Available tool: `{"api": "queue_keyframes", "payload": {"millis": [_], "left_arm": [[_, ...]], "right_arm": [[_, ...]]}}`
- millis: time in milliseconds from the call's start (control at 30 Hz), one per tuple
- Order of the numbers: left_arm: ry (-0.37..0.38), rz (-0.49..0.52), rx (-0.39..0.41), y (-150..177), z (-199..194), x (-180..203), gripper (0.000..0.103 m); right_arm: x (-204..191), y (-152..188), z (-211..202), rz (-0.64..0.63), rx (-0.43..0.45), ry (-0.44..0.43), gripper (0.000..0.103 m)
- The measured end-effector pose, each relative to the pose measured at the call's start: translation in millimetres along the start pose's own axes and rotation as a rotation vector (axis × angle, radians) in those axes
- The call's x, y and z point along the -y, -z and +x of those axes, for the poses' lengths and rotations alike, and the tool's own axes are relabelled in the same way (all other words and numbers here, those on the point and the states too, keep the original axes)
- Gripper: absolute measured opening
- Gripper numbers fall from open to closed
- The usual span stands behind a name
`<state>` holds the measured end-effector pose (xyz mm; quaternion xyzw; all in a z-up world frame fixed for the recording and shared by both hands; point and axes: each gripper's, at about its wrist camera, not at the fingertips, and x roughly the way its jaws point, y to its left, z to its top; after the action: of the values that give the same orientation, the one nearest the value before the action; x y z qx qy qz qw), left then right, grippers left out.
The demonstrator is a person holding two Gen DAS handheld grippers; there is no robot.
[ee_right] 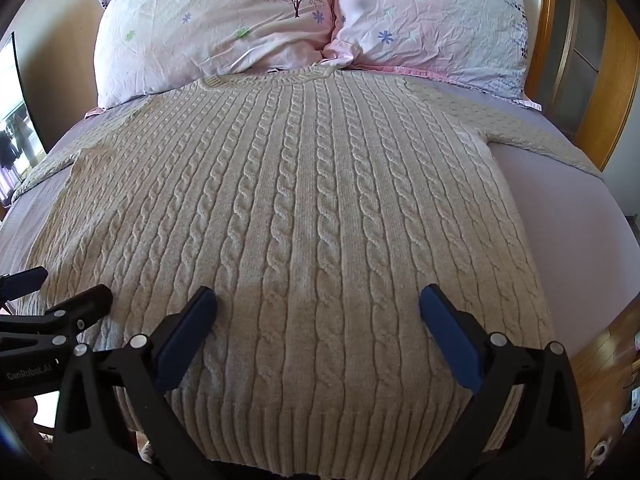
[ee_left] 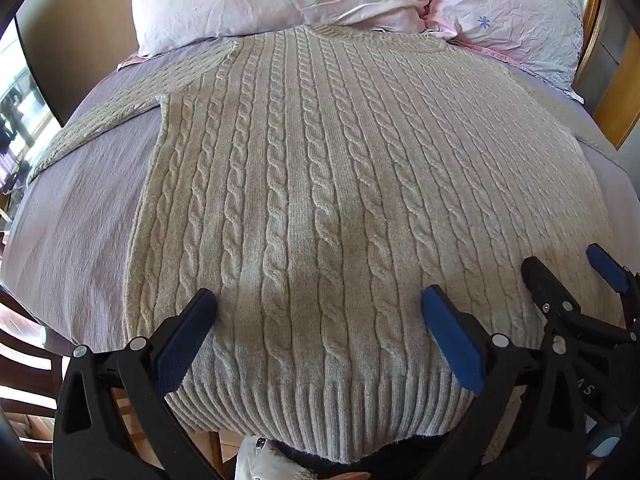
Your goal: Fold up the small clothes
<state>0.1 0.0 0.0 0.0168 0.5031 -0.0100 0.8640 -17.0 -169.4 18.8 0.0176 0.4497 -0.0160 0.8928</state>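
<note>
On the bed (ee_left: 72, 240), a beige cable-knit sweater (ee_left: 320, 200) is lying flat and face up, spread wide across the lavender sheet. Its ribbed hem (ee_left: 340, 412) is hanging just over the near edge of the mattress; its round collar (ee_right: 308, 74) is touching the 2 pink floral pillows (ee_right: 224, 28) at the headboard end. 1 sleeve (ee_left: 100, 120) is stretching out toward the left side of the bed, the other sleeve (ee_right: 532, 128) toward the right side, both resting on the sheet.

The left gripper (ee_left: 318, 308) is hovering over the hem end of the sweater, left of centre. Its fingers (ee_left: 188, 332) are standing wide apart, blue pads facing each other, with nothing between them but knit below. Contact with the fabric cannot be told.

The right gripper (ee_right: 318, 308) is hovering beside it, just to the right, also over the hem area. Its fingers (ee_right: 452, 340) are likewise spread wide, holding nothing.

Each gripper is showing at the edge of the other's view: the right one (ee_left: 576, 284) in the left wrist view, the left one (ee_right: 52, 292) in the right wrist view. The 2 are close together, side by side.

A wooden headboard frame (ee_right: 548, 32) is standing at the right, a bright window (ee_left: 16, 120) at the left.
</note>
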Motion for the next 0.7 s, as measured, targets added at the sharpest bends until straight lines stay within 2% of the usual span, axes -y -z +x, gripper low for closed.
{"api": "queue_keyframes", "payload": {"millis": [700], "left_arm": [[0.0, 0.0, 0.0, 0.1, 0.1, 0.0, 0.102]], "right_arm": [[0.2, 0.3, 0.3, 0.0, -0.002, 0.001, 0.101]]}}
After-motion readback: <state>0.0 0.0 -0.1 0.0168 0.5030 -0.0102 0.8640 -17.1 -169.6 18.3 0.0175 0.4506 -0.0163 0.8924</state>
